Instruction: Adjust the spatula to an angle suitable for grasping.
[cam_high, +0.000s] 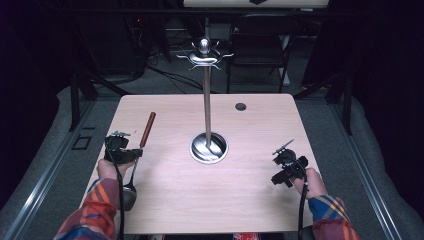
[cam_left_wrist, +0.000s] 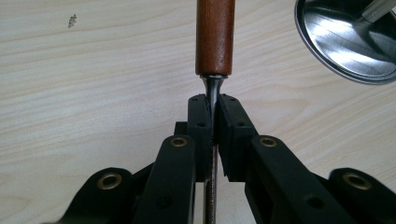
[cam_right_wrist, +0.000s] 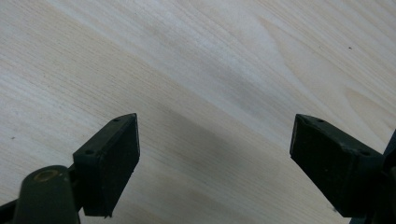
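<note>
I have the ladle, wooden handle pointing away, at the counter's left side with my left claw clamped on its thin metal neck, the steel stand at centre, my right claw spread wide over bare wood.

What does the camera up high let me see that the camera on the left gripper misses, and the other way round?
The high view takes in the stand's tall pole with its hooks, the ladle's bowl, the right gripper and both sleeves. The left gripper view gives a close look at the pads clamped on the ladle's thin steel neck just below the wood. Both views include the wooden handle, the stand's shiny round base and the table.
</note>
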